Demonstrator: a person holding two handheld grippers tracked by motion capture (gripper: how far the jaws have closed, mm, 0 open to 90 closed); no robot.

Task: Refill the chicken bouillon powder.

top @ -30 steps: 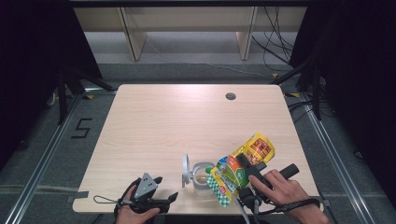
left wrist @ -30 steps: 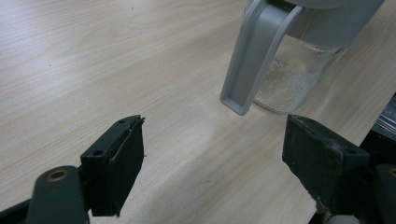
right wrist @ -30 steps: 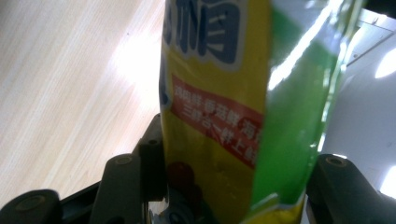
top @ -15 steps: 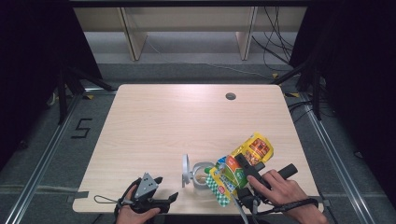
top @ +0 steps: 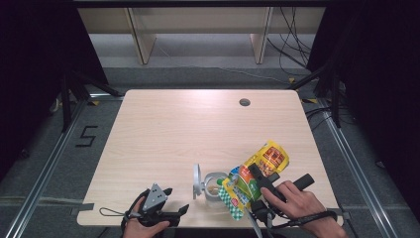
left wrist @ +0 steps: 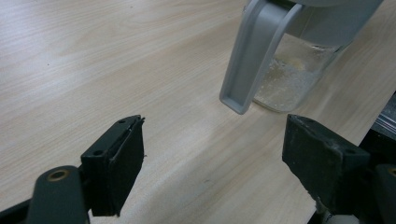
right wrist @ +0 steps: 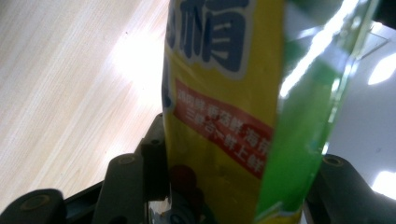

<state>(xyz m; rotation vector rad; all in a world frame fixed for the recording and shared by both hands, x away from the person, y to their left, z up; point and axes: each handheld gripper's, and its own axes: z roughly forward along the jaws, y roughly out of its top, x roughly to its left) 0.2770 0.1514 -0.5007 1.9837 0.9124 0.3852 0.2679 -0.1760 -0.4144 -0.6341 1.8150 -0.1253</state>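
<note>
Broadly, by size:
Table (top: pixel 163 129): pale wood, with everything gathered along its near edge and right of centre.
Snack bag (top: pixel 255 173): a yellow-and-green foil packet, lying tilted at the near right of the table, its far end pointing right and its near end reaching toward the jar.
Bag handling: it looked light, thin and crinkly, with a glossy, slippery skin; a pinch across a flat sealed edge or the flattened body would likely hold best, since a soft middle may buckle.
Jar (top: pixel 214 184): a small clear container with a grey flip lid (top: pixel 197 181) standing open at its left, just left of the bag and touching or nearly touching it; a little pale residue showed at its bottom in the left gripper view.
Right gripper (right wrist: pixel 233 186): its jaws stood either side of the bag and were closed on it, the packet rising between them.
Left gripper (left wrist: pixel 212 177): jaws spread wide and empty, low over the table at the near left, with the jar's lid just beyond them.
</note>
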